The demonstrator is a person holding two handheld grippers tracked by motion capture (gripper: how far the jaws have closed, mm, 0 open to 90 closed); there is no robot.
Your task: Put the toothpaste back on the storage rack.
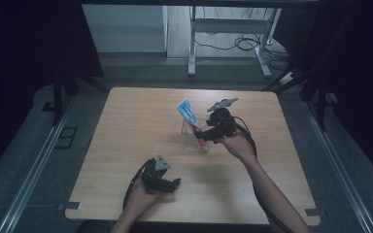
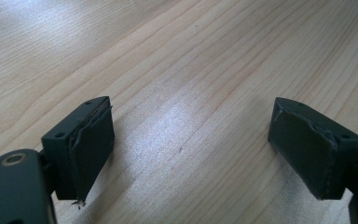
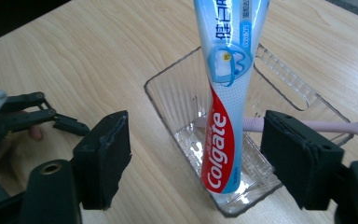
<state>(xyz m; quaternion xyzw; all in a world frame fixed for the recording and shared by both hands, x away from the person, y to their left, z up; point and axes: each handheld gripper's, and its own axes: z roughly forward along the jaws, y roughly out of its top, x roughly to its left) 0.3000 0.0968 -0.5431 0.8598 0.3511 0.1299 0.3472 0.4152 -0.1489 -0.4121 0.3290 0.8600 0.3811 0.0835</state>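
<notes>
The toothpaste tube [image 3: 226, 93] is seen standing cap-down, leaning, in the clear plastic box [image 3: 177, 91] on the wooden table [image 1: 126, 126], with a pink toothbrush [image 3: 307, 125] lying across behind it. The right gripper [image 3: 196, 156] is held just before the box, jaws spread and touching nothing, while the left gripper [image 2: 191, 149] is held apart over bare wood, jaws spread wide and empty

My right gripper [image 3: 196, 158] had matt black jaws with dark foam pads, and my left gripper [image 2: 191, 149] wore the same black. The toothpaste tube [image 3: 226, 88] was pale blue and white above, with a red swoosh carrying white lettering below. The box [image 3: 168, 93] around it was clear and colourless. A toothbrush [image 3: 335, 126] showed soft pink. The table [image 2: 177, 56] was light wood with fine brown grain lines.
</notes>
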